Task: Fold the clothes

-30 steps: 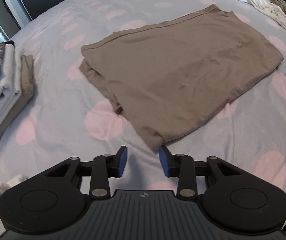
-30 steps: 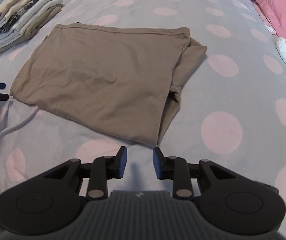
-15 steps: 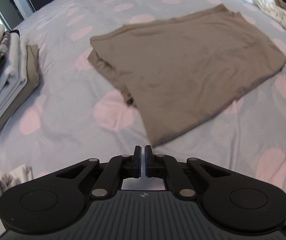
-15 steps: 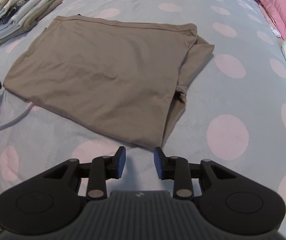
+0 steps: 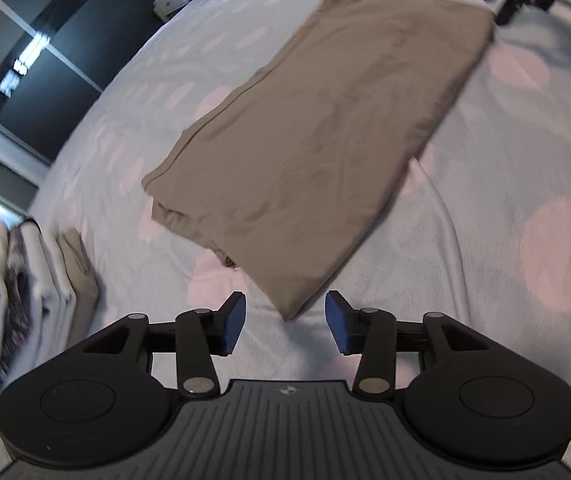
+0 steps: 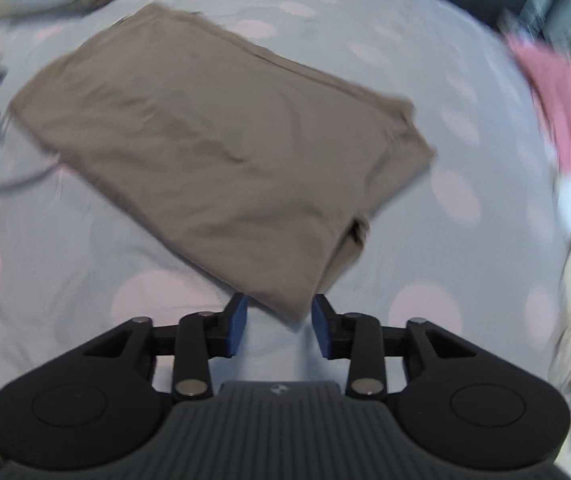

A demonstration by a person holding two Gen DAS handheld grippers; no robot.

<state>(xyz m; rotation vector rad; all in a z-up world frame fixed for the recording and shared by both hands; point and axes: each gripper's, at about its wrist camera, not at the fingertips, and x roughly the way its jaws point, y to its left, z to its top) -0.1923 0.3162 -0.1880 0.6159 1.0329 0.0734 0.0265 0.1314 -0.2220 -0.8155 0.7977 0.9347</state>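
we worked over a grey bedspread dotted with pink. the folded brown garment lay flat in the middle of it. our left gripper was opening, one near corner of the cloth just ahead of its spread jaws, unpinched. our right gripper was opening too, another corner lying between its pads, not pressed. a stack of folded clothes sat off to the side.
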